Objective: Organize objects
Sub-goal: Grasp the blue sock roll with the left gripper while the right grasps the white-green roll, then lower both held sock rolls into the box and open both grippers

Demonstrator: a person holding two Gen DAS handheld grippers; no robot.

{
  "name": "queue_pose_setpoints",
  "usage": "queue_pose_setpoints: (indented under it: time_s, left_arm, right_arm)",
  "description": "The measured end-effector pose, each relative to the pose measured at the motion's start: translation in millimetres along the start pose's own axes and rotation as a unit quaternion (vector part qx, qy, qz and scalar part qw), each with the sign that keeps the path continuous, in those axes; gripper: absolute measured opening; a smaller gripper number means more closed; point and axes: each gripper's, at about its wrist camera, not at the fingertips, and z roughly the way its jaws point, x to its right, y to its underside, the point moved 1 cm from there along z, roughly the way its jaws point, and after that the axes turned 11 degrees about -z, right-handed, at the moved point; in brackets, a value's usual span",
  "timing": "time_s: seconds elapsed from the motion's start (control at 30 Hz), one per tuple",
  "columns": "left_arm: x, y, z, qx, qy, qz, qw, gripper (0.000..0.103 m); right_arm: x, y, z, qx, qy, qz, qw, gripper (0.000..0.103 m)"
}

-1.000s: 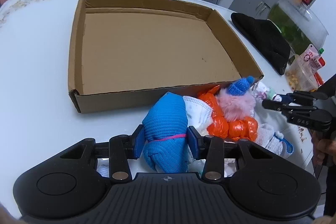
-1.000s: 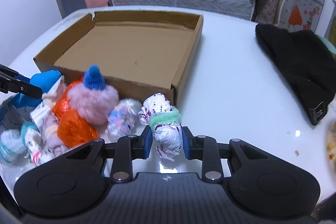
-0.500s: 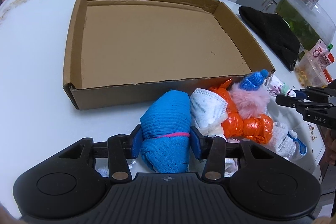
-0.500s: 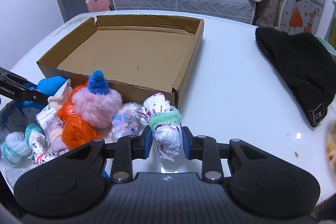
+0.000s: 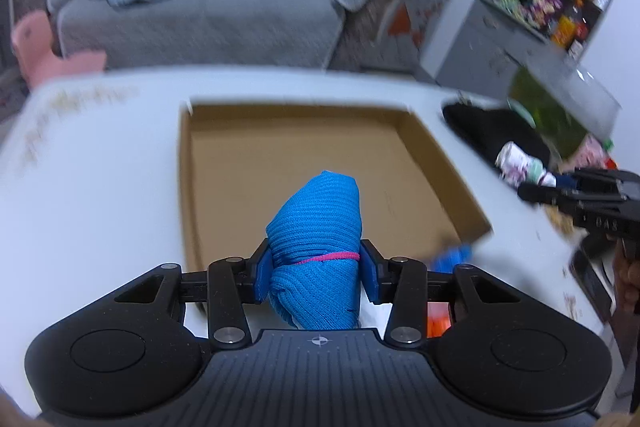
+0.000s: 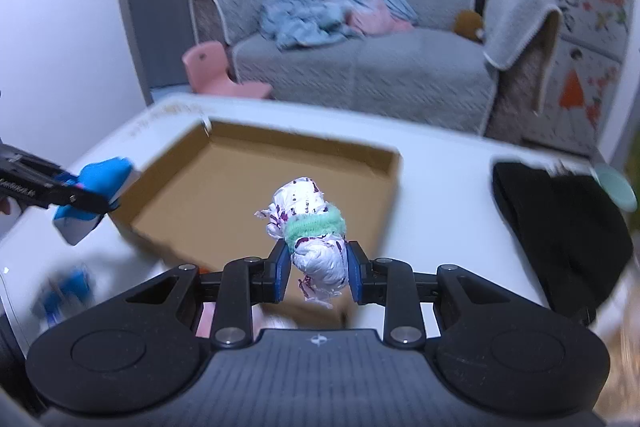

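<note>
Between the pads of the left gripper (image 5: 315, 269), a blue roll (image 5: 316, 251) is being clamped at the pink band around its lower part. The right gripper (image 6: 316, 273) is pinching a white roll (image 6: 310, 231) just below its green band. Both rolls are hanging clear of the table (image 5: 100, 187), near the front edge of the empty box (image 6: 256, 187).

Judged step: transport. Both pick-ups are complete and neither roll is yet in the box. The next move calls for carrying each roll forward over the front wall, lowering it to the cardboard floor, and only then parting the jaws. The two grippers are working side by side, so separate landing spots are advisable.

Each roll is pointing its long axis forward along the fingers, away from the holder, tip raised toward the box. The white roll is leaning slightly left.
</note>
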Motion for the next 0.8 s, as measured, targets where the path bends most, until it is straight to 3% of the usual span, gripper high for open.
queue_pose_setpoints:
  time_s: [0.2,0.37,0.63,0.8]
  left_arm:
    - [7,-52,20,0.038,-0.014,0.008,0.9991,0.05]
    - [0,-70,63,0.04,-0.041,0.014,0.9983,0.05]
    - [-16,-67,115,0.036,-0.108,0.033,0.9929,0.05]
    - [-17,-62,136,0.039,-0.13,0.057,0.9891,0.05]
  right_arm:
    - [-20,-56,33,0.022,-0.034,-0.008,0.999,0.027]
    - [-21,-87,85,0.012,-0.065,0.023,0.998,0.027]
    - [-19,-88,170,-0.047,-0.067,0.079,0.993,0.027]
    - [-20,-88,192,-0.072,-0.071,0.109,0.989,0.027]
